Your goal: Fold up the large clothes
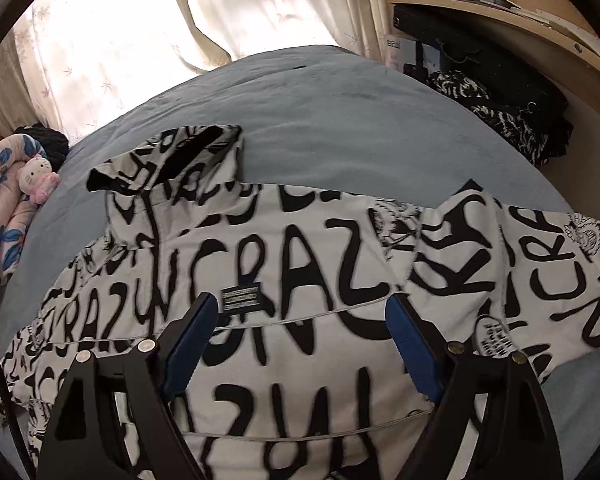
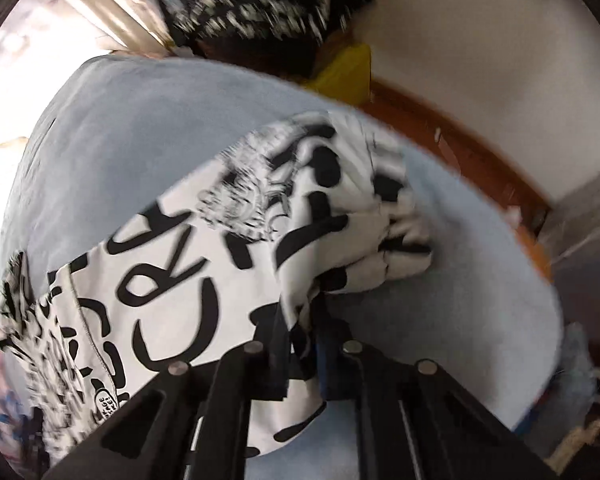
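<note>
Apparently right gripper (image 2: pixel 300 312) pinches shirt (image 2: pixel 204 248) edge; bed (image 2: pixel 112 128) beyond bare.

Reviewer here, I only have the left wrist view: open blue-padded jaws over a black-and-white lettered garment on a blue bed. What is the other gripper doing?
Observer: The right gripper is shut on a bunched fold of the garment near its edge.
Operator: Is that cloth lifted or flat?
Observer: It is gathered and creased at the jaws; beyond it the blue bed cover lies bare.
Operator: Anything past the bed on that side?
Observer: A brown wooden strip runs along a white wall, with something yellow at the far end. The view is motion-blurred.
</note>
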A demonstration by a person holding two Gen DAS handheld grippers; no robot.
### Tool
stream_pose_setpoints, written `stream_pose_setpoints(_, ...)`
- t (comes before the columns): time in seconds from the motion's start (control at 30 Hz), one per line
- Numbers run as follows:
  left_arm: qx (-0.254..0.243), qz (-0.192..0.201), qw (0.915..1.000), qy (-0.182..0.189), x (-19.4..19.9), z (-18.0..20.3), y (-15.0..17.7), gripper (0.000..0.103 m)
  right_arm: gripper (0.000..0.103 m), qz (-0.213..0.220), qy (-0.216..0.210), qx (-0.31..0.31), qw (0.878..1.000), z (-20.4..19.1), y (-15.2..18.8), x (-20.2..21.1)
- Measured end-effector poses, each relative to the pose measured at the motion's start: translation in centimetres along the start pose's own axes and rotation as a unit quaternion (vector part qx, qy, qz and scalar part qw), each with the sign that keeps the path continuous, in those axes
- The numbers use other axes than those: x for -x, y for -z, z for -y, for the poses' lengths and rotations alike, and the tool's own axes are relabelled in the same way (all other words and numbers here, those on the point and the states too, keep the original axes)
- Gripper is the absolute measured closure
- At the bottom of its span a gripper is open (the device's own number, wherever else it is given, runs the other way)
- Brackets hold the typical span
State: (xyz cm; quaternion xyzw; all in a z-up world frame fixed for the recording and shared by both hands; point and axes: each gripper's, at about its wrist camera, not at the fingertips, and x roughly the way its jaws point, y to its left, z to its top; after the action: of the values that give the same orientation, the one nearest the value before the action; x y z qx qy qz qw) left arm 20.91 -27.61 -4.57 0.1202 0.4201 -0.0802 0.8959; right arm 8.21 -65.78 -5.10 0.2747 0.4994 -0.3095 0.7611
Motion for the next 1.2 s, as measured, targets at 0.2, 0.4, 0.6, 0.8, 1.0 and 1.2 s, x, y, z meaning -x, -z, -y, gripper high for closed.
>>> stream_pose_setpoints(0.2,0.037,0.005,0.9993,-0.009,2.8,-6.4,1.5,0.018,0.096,0.09,-0.041,0.139,0.985,-10.6,3.7,8.9)
stream_pose_setpoints(0.4,0.094,0.008,0.9955,-0.002,5.3,-13.6,3.9,0.018,0.092,0.068,-0.111,0.279,0.951,-22.1,11.7,11.8)
stream_pose_setpoints(0.6,0.117,-0.007,0.9931,0.01,5.5,-18.3,7.3,0.018,0.067,0.015,-0.14,0.361,0.922,-28.7,19.6,8.5)
stream_pose_setpoints(0.8,0.139,-0.057,0.987,0.057,2.9,-20.0,10.1,0.018,0.067,-0.004,-0.187,0.299,0.936,-26.2,23.3,7.2)
stream_pose_setpoints(1.0,0.172,-0.108,0.9633,0.176,-0.9,-18.2,11.2,0.018,0.067,-0.011,-0.209,0.202,0.957,-21.1,24.0,6.2)
stream_pose_setpoints(1.2,0.211,-0.155,0.931,0.255,-4.2,-15.3,12.1,0.018,0.067,-0.025,-0.225,0.158,0.961,-18.1,24.3,5.1)
